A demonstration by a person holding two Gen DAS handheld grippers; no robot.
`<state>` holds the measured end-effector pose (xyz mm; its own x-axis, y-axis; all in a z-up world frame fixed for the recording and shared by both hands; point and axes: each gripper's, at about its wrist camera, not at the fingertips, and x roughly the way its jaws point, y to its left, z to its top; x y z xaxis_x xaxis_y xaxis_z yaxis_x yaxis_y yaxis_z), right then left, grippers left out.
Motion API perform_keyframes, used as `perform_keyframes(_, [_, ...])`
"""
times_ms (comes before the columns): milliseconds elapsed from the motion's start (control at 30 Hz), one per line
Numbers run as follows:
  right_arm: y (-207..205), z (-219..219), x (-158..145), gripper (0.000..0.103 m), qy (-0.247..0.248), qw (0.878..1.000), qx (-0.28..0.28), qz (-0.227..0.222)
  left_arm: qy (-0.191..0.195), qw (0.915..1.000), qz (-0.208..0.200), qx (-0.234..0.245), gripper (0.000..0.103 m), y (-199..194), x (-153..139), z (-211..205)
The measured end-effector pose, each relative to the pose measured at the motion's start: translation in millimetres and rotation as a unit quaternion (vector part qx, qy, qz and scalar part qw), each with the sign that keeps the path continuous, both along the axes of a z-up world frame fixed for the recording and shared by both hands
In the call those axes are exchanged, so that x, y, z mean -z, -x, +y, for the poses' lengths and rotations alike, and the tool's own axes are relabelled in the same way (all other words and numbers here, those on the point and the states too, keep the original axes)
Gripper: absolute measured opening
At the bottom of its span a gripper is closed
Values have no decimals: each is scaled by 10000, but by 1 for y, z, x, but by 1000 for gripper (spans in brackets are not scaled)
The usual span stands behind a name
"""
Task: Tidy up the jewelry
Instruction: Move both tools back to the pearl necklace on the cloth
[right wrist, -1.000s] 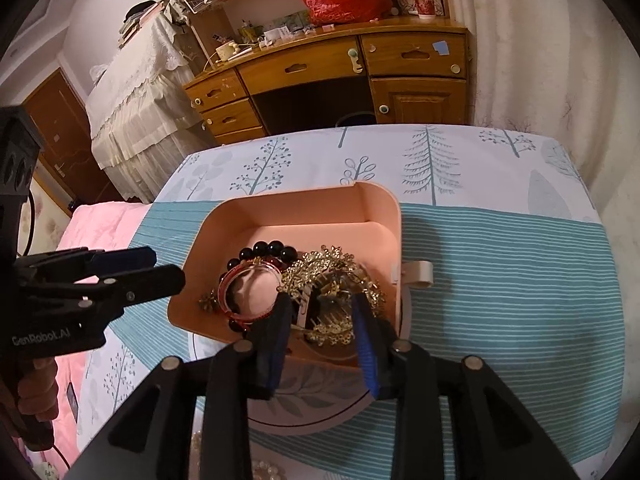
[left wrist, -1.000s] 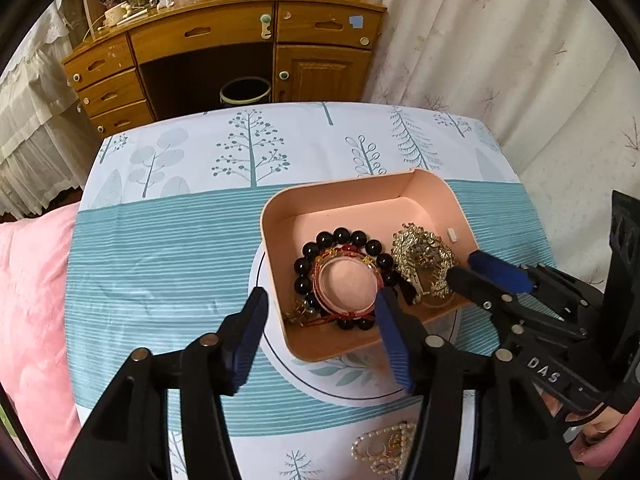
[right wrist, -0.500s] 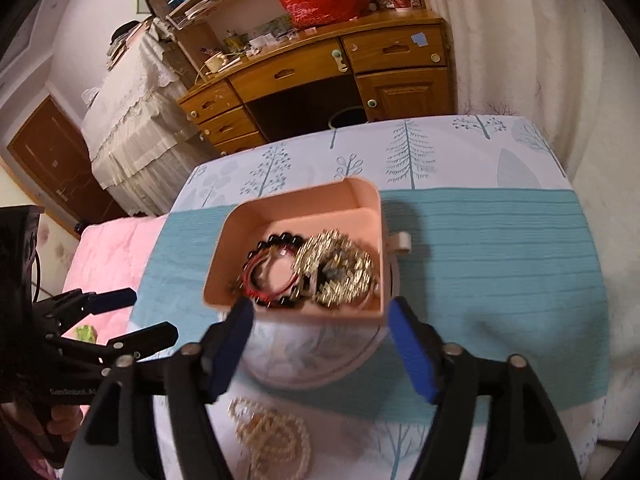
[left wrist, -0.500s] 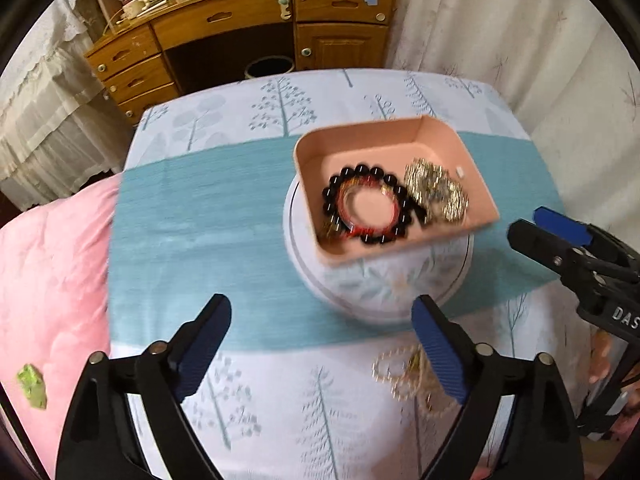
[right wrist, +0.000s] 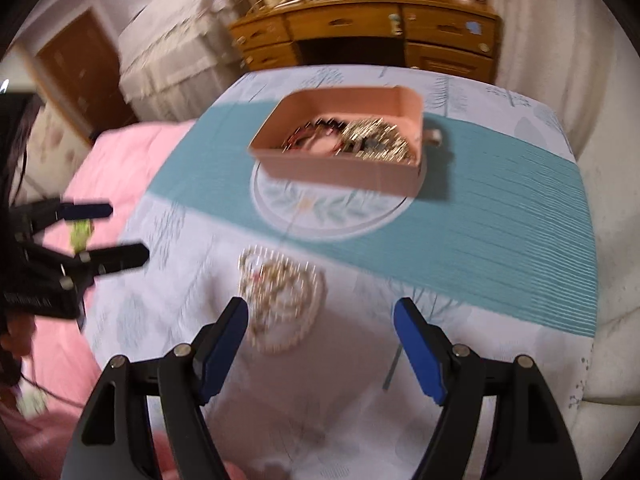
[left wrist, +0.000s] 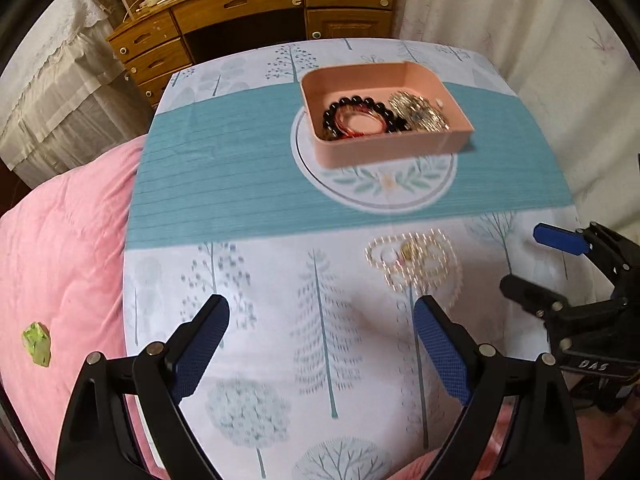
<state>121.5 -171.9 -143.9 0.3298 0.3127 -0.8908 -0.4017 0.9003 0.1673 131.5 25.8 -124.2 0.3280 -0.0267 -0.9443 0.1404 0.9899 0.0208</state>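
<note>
1. The left gripper (left wrist: 320, 344) hangs over the near part of the counter (left wrist: 248, 280), its blue-padded jaws spread wide with nothing between them, only bare cloth below.
2. The right gripper (right wrist: 320, 340) also has its jaws released and empty. In its own view the left jaw tip sits just beside a pearl necklace (right wrist: 280, 300) without touching it.
3. The pearl necklace (left wrist: 412, 260) lies coiled on the white, tree-printed part of the cloth, toward the counter's near right, between the two grippers. A gold piece sits within the coil; blur hides its detail.
4. Beyond it, across a teal striped band, a pink tray (left wrist: 384, 152) stands on a round leaf-printed motif (left wrist: 388, 188), toward the far edge of the counter.
5. Inside the tray are a black bead bracelet (left wrist: 352, 108) with a red bangle (left wrist: 360, 128) within it, and a gold ornament (left wrist: 420, 114) touching them on the right.
6. A pink quilt (left wrist: 60, 260) lies along the counter's left edge, with a small green scrap (left wrist: 38, 344) on it.
7. Past the far edge stands a wooden desk (left wrist: 248, 4) with drawers, its top clutter cut off. Pale curtains (left wrist: 500, 20) hang at right.
8. The right wrist view is heavily smeared by motion, so the tray's contents there blend together; a brown door (right wrist: 80, 64) shows at far left.
</note>
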Motion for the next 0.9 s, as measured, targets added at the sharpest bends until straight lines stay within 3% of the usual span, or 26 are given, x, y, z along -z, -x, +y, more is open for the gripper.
perform_keyframes(233, [45, 15, 14, 76, 613, 9925, -950, -463, -174, 9992, -128, 349, 92, 36, 8, -16])
perform_keyframes(533, [87, 31, 22, 74, 662, 9692, -1939, -1370, -143, 9879, -593, 1428, 87, 53, 16, -35])
perform_keyframes(633, [88, 37, 27, 62, 561, 9646, -2117, -1472, -83, 9817, -622, 1797, 77, 48, 27, -40])
perform_keyframes(667, [88, 39, 29, 58, 551, 9638, -2147, -1482, -74, 9795, -614, 1915, 68, 45, 32, -42])
perform_keyframes(700, [87, 42, 31, 50, 553, 9630, -2177, -1487, -30, 9777, -608, 2010, 52, 43, 36, -43])
perform_keyframes(767, [82, 45, 38, 38, 541, 9631, -2220, -1419, 128, 9731, -563, 2231, 38, 35, 46, -45])
perform_keyframes(900, [74, 54, 47, 31, 504, 9640, -2216, -1381, 425, 9640, -694, 2533, 24, 24, 60, -45])
